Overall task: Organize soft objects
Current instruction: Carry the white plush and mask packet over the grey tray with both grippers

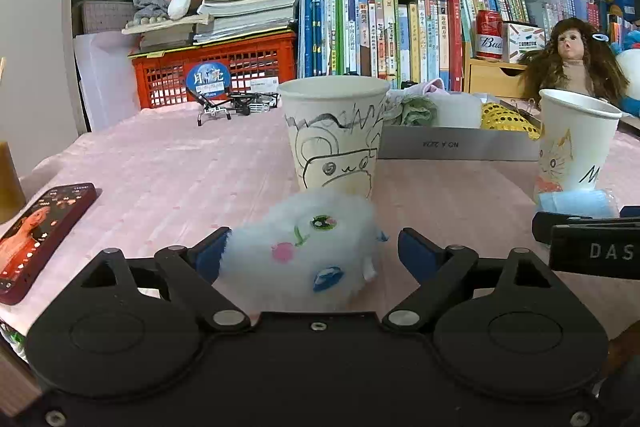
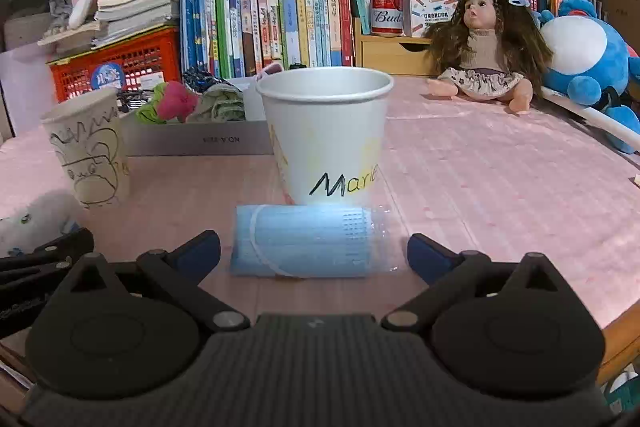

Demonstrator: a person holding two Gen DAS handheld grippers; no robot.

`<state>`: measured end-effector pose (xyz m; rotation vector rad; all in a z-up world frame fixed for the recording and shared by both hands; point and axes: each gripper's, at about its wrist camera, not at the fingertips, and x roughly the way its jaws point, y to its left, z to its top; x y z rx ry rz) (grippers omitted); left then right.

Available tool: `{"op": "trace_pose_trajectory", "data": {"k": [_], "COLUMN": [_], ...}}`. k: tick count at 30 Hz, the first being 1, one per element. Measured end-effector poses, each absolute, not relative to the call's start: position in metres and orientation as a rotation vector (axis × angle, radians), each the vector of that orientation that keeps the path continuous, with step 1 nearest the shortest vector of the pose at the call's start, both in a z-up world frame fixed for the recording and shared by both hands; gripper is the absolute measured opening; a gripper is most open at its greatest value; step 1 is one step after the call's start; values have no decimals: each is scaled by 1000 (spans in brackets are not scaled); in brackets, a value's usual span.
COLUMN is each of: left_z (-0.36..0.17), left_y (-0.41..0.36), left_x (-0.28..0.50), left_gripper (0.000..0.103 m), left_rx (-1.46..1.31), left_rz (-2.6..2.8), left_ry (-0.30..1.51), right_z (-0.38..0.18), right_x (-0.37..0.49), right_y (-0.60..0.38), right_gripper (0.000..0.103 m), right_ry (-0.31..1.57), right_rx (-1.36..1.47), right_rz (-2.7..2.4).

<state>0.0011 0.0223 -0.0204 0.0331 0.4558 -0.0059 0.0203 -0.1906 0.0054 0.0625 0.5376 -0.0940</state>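
Observation:
A white fluffy toy point(image 1: 304, 251) lies on the pink tablecloth between the open fingers of my left gripper point(image 1: 310, 253), in front of a paper cup with a bear drawing point(image 1: 334, 131). A folded blue face mask in clear wrap point(image 2: 308, 241) lies between the open fingers of my right gripper point(image 2: 314, 253), in front of a paper cup marked "Marie" point(image 2: 326, 131). The left fingertip point(image 1: 210, 253) touches the toy's fur. The mask point(image 1: 572, 203) and second cup point(image 1: 576, 143) also show at the right of the left wrist view. The toy point(image 2: 34, 219) shows at the left of the right wrist view.
A phone point(image 1: 38, 235) lies at the left. A grey box point(image 2: 200, 141) of cloth items stands behind the cups. A doll point(image 2: 486, 43) and a blue plush point(image 2: 588, 67) sit at the back right. Books and a red crate point(image 1: 216, 71) line the back.

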Motion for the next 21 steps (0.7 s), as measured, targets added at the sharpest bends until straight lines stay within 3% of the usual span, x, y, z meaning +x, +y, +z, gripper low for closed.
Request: {"op": "trace_pose_trajectory", "data": {"k": [2,5,8,21], "left_z": [-21,-19,-17,45], "left_y": [24,26,31,35], "left_x": [3,4,4,-32], "left_gripper": [86,70,68,67], "left_rx": [18,5,-13,-11], "left_rz": [-6,33,24,-85], "left_ry": [467,473,489,425], "right_z": [4,4,4,54], "right_x": [22,23,24,-14], "right_y": [-190,-190,-189,-210], "right_gripper": [102,95,85,84], "right_ry": [541,542,551,482], "right_rx": [64,56,46,23], "right_rz": [-95,-90,-73,41]}}
